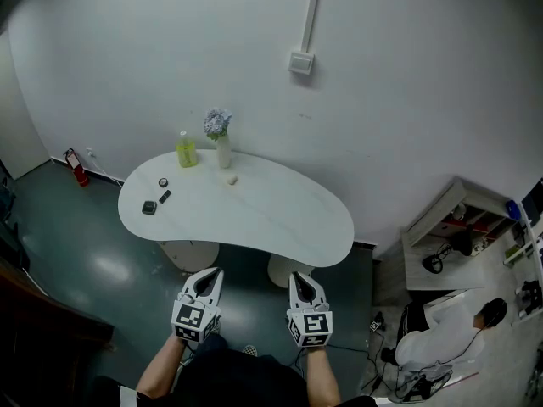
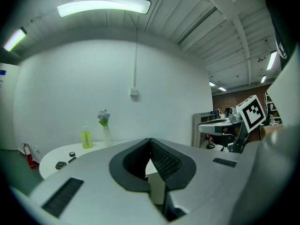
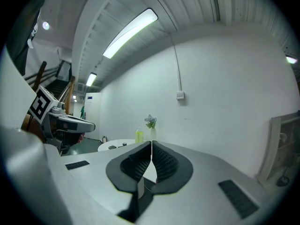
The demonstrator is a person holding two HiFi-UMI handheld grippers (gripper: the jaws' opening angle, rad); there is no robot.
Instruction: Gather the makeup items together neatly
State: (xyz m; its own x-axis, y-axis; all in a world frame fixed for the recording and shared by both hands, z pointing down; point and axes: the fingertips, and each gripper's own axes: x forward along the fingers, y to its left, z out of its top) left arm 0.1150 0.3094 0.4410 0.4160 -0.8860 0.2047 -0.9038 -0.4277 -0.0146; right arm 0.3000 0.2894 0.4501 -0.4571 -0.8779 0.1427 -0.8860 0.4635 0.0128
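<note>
The makeup items lie apart at the left end of a white curved table (image 1: 280, 219): a round black compact (image 1: 163, 182), a short black tube (image 1: 165, 197) and a square black compact (image 1: 149, 208). A small white item (image 1: 232, 179) sits near the back. The left gripper view shows the same square compact (image 2: 60, 165) and round compact (image 2: 71, 154) far off. My left gripper (image 1: 212, 276) and right gripper (image 1: 299, 280) hover side by side in front of the table, well short of it. Both are shut and hold nothing, as the left gripper (image 2: 151, 140) and the right gripper (image 3: 152, 143) show in their own views.
A yellow-green bottle (image 1: 186, 150) and a white vase with flowers (image 1: 222, 142) stand at the table's back edge. A red fire extinguisher (image 1: 77, 167) stands by the left wall. A seated person (image 1: 450, 329) and a low shelf (image 1: 458, 227) are at the right.
</note>
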